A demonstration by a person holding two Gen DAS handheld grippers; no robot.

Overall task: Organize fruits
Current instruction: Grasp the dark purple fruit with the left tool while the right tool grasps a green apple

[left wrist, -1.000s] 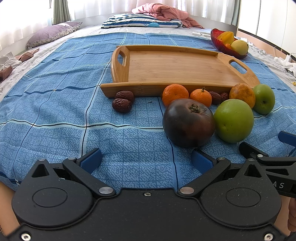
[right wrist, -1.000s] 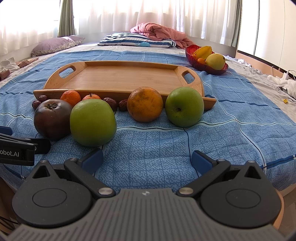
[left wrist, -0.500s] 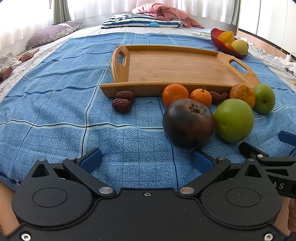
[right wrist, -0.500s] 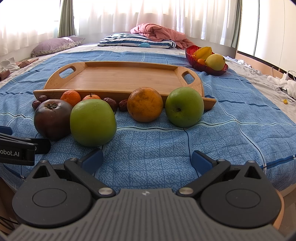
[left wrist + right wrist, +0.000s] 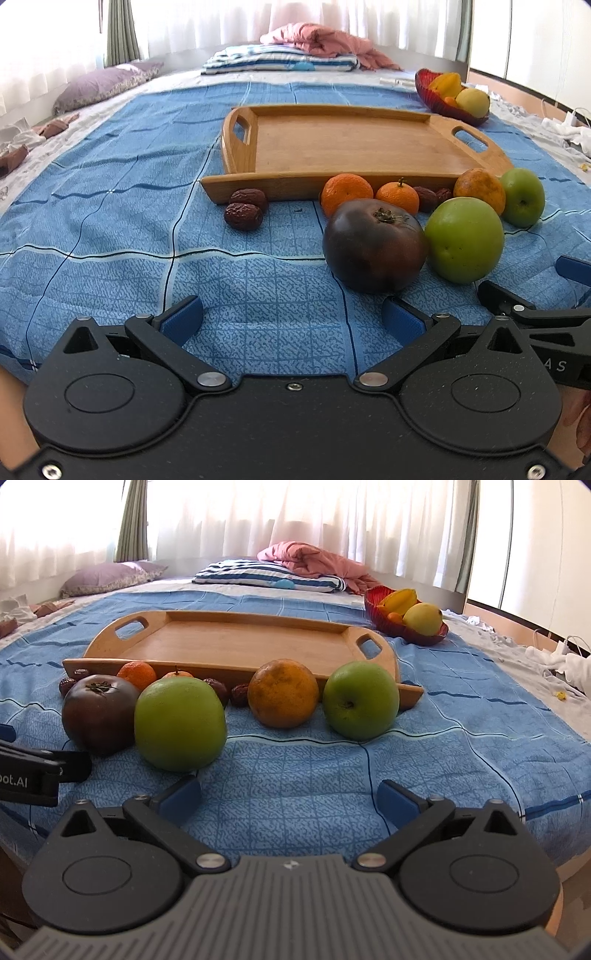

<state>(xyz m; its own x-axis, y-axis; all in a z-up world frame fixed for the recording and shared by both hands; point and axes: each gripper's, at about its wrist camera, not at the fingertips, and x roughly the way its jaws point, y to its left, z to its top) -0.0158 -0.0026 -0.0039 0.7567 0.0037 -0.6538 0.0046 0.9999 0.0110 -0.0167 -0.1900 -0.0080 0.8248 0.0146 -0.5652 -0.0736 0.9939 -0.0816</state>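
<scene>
An empty wooden tray (image 5: 354, 147) (image 5: 236, 642) lies on the blue bedspread. Along its near rim sit a dark purple tomato (image 5: 373, 245) (image 5: 98, 712), a large green apple (image 5: 463, 240) (image 5: 180, 723), a smaller green apple (image 5: 522, 195) (image 5: 361, 699), a dull orange (image 5: 480, 190) (image 5: 282, 698), two small mandarins (image 5: 345, 192) and several dried dates (image 5: 243, 216). My left gripper (image 5: 291, 321) is open, low before the tomato. My right gripper (image 5: 288, 799) is open, in front of the two green apples.
A red bowl (image 5: 432, 94) (image 5: 413, 633) holding yellow fruit stands behind the tray's right end. Pillows (image 5: 110, 576) and folded bedding (image 5: 269, 574) lie at the far end. The bed's near edge runs below both grippers. White cloths and cables (image 5: 561, 657) lie off the right side.
</scene>
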